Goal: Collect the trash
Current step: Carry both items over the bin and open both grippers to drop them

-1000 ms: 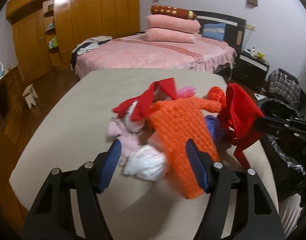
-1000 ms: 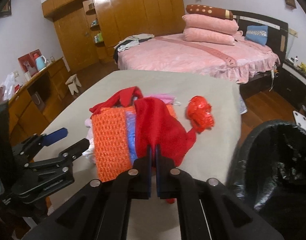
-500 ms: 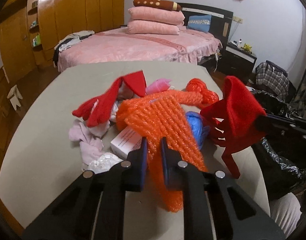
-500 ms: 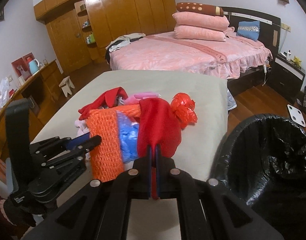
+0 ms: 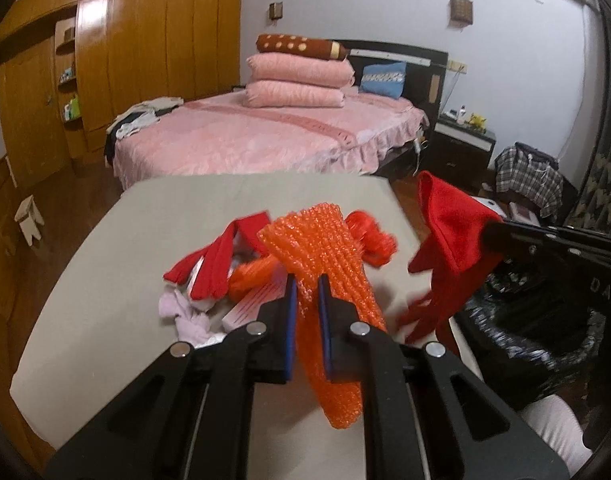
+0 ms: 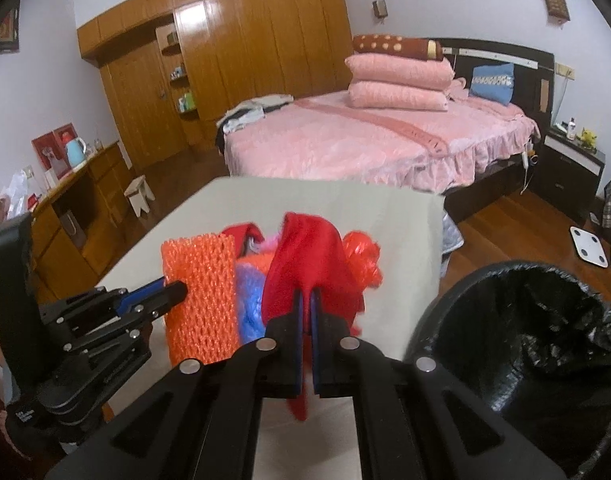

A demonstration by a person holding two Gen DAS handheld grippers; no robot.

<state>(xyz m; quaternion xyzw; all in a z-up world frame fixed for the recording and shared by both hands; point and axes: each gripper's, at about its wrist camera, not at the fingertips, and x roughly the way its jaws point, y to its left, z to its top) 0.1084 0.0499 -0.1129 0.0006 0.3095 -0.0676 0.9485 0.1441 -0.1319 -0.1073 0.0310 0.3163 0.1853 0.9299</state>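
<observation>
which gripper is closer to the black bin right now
Right. The right gripper, shut on the red cloth, sits just beside the black bin. The left gripper, shut on the orange foam net, is farther off over the table.

The bin (image 6: pixel 521 344) runs off the frame's right edge; the red cloth's (image 6: pixel 305 272) dangling end blurs.
</observation>
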